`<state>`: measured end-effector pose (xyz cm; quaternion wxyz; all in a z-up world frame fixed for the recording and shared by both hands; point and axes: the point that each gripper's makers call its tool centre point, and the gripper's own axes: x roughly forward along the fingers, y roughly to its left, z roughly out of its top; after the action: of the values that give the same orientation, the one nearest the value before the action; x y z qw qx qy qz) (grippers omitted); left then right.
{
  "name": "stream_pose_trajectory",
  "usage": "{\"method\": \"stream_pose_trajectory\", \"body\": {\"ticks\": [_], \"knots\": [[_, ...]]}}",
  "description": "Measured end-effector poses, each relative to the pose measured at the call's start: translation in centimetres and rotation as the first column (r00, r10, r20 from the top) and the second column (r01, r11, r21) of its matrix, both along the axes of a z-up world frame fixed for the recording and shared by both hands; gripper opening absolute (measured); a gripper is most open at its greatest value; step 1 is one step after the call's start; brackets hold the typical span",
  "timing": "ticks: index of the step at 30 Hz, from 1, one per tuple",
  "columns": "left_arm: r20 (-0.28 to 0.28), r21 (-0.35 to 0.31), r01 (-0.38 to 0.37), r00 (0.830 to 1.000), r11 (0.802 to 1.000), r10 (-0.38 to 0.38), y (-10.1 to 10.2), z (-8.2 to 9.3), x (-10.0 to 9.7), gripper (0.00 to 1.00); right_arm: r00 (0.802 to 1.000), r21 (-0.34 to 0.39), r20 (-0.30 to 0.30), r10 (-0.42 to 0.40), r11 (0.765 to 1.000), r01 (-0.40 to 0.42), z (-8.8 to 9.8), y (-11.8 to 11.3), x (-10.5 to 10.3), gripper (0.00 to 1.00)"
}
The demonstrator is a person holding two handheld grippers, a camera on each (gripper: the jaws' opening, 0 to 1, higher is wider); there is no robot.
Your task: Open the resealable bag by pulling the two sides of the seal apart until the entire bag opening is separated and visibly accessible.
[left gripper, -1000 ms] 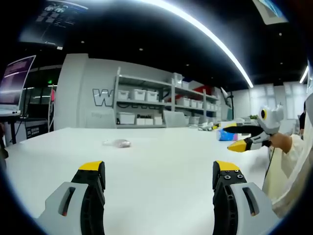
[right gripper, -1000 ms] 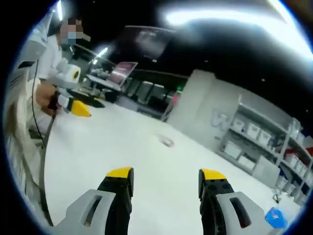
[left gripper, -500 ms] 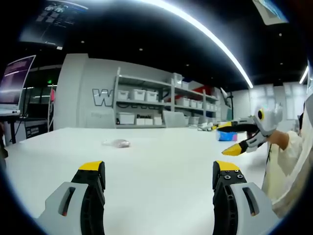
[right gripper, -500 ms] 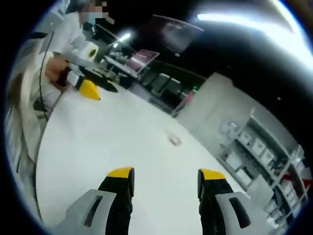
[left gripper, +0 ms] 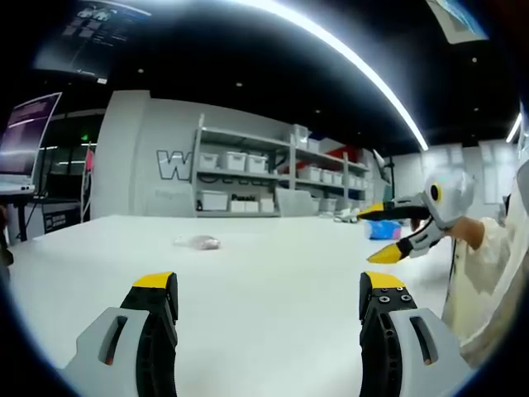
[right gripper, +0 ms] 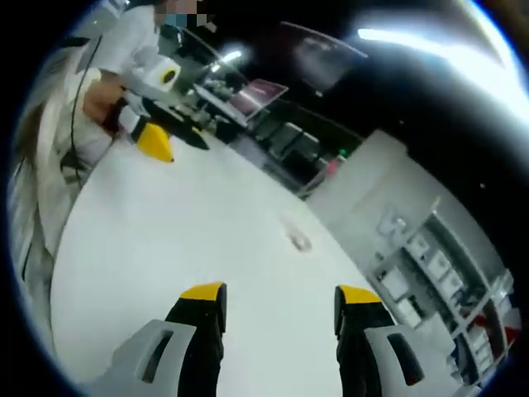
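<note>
The grey left gripper with yellow-tipped jaws hangs with its jaws wide apart, nothing between them. The matching grey right gripper gapes likewise, held by a white-sleeved hand.

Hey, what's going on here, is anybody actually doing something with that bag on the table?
Not yet. A person holds a gripper in each hand above a white table. The small resealable bag lies flat out on it, apart from both. The left gripper and the right gripper are both open and empty, pointed across the table toward the bag.
</note>
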<state>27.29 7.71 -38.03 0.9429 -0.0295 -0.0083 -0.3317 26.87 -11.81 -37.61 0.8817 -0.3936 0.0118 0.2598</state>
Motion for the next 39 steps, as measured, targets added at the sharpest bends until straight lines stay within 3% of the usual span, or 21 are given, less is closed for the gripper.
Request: {"method": "stream_pose_trajectory", "body": {"ticks": [6, 13, 39], "knots": [[0.003, -0.006, -0.003, 1.0, 1.0, 0.003, 0.3, 0.1, -0.1, 0.9, 1.0, 0.027, -0.004, -0.004, 1.0, 0.004, 0.3, 0.4, 0.8, 0.52], [0.005, -0.01, -0.004, 1.0, 1.0, 0.004, 0.5, 0.2, -0.2, 0.9, 0.998, 0.142, -0.025, -0.053, 0.988, 0.056, 1.0, 0.4, 1.9, 0.52], [0.021, -0.007, -0.006, 1.0, 1.0, 0.006, 0.8, 0.9, -0.4, 0.9, 0.983, 0.299, -0.163, -0.082, 0.946, 0.128, 0.2, 2.5, 5.8, 0.5]]}}
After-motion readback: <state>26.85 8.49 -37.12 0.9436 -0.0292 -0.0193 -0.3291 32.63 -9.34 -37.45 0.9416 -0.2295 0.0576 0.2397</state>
